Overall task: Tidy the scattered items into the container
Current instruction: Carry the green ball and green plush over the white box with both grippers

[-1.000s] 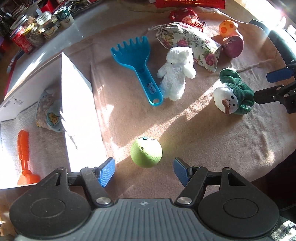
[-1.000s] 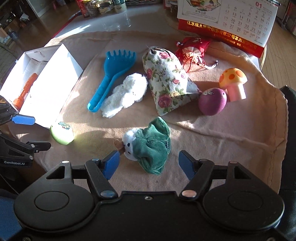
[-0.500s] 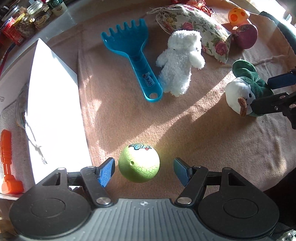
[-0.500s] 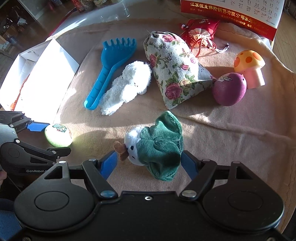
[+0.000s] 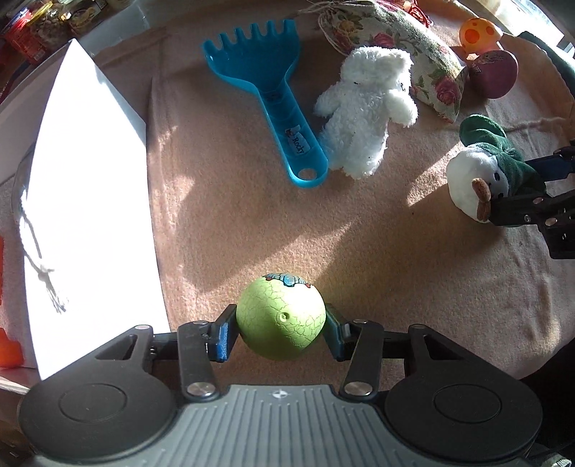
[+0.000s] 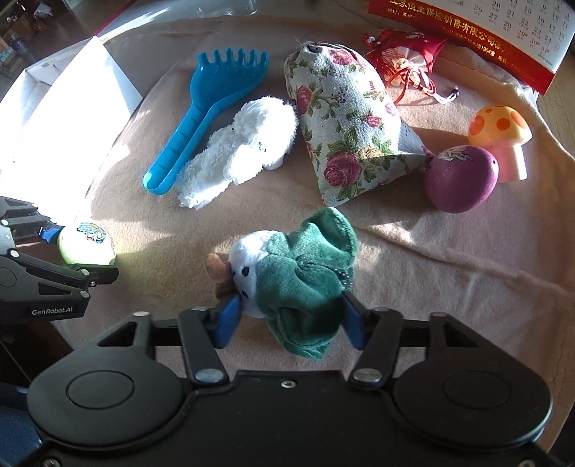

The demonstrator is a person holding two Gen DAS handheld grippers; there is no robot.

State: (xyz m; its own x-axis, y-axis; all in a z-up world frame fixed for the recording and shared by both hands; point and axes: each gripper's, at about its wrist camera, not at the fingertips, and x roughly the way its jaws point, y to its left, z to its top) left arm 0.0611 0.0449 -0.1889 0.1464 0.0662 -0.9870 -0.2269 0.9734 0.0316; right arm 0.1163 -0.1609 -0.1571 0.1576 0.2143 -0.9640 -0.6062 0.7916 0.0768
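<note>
My left gripper [image 5: 280, 332] is shut on a green cracked-pattern egg toy [image 5: 281, 318], low over the tan cloth; the egg also shows in the right wrist view [image 6: 87, 244]. My right gripper [image 6: 289, 319] has closed onto a green-hooded white plush [image 6: 291, 273], its blue pads touching both sides; the plush also shows in the left wrist view [image 5: 483, 169]. The white box [image 5: 86, 201] stands to the left of the egg, with an orange toy [image 5: 9, 350] inside. The box also shows in the right wrist view [image 6: 61, 118].
On the cloth lie a blue toy rake [image 6: 208, 115], a white plush bear [image 6: 244, 151], a floral pouch [image 6: 345, 129], a purple egg [image 6: 461, 179], an orange mushroom [image 6: 503, 136] and a red pouch [image 6: 406, 61]. A calendar [image 6: 503, 28] stands behind.
Both grippers moved forward and closed: the left one onto the green egg, the right one onto the green-hooded plush. Both were open a second ago.
</note>
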